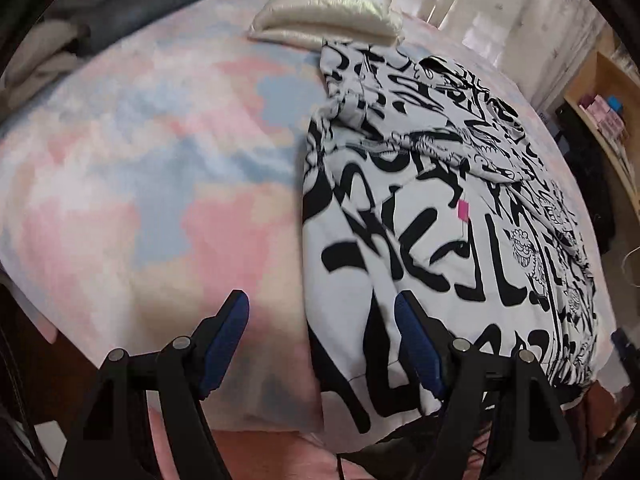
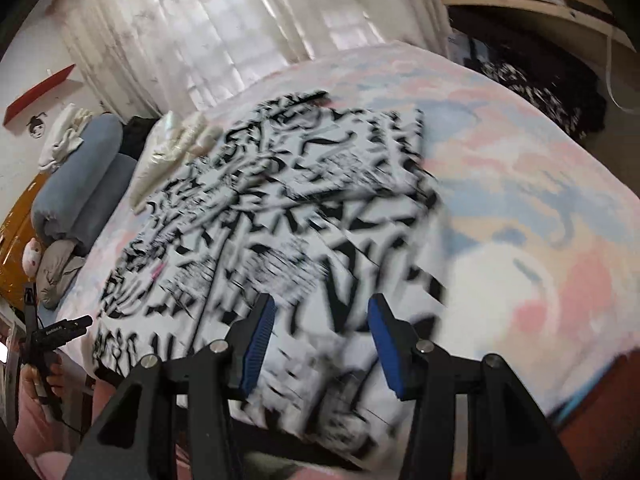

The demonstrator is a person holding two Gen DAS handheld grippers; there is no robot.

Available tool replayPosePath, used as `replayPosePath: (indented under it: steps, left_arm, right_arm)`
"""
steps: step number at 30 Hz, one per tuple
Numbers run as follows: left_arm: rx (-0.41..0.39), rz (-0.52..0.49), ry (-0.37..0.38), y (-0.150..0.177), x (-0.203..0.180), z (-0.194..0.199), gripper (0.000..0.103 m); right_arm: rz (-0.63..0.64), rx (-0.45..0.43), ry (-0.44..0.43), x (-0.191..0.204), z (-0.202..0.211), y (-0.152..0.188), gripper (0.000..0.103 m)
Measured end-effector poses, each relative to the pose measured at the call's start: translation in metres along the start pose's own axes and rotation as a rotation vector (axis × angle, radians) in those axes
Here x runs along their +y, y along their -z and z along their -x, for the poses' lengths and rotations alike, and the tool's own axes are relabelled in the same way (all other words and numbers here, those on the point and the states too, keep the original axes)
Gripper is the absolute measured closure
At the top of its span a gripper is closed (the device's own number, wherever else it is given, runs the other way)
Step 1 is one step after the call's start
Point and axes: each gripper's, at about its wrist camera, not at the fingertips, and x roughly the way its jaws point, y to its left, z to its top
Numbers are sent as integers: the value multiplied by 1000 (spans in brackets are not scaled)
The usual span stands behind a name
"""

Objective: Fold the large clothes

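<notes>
Risk: the left tool (image 1: 322,300), jaws wide and empty, straddles the near left edge of the printed garment (image 1: 440,200); closing there may catch the bedspread (image 1: 140,160) too. The right tool (image 2: 322,312), half open and holding nothing, hangs over the garment's near hem; blur suggests a mistimed pinch. The garment lies partly folded, just short of the pillow (image 1: 328,12).

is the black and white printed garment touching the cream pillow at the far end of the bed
Touching. In the left wrist view the printed garment's far corner lies against the cream pillow's near edge, no bedspread showing between.
</notes>
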Motion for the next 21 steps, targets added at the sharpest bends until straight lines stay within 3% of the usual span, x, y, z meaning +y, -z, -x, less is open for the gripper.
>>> replayPosePath:
  steps: [5, 8, 11, 21]
  left_arm:
    - [-21, -19, 32, 6, -1, -3, 26]
    - [-32, -24, 54, 6, -3, -5, 24]
    - [-30, -33, 68, 3, -3, -11, 24]
    - [-51, -28, 194, 0, 14, -31, 23]
  right_arm:
    - [-30, 21, 24, -29, 7, 16, 38]
    - [-80, 61, 21, -46, -2, 26, 38]
    - [-126, 105, -42, -58, -19, 40, 38]
    - [-12, 87, -194, -35, -44, 48, 38]
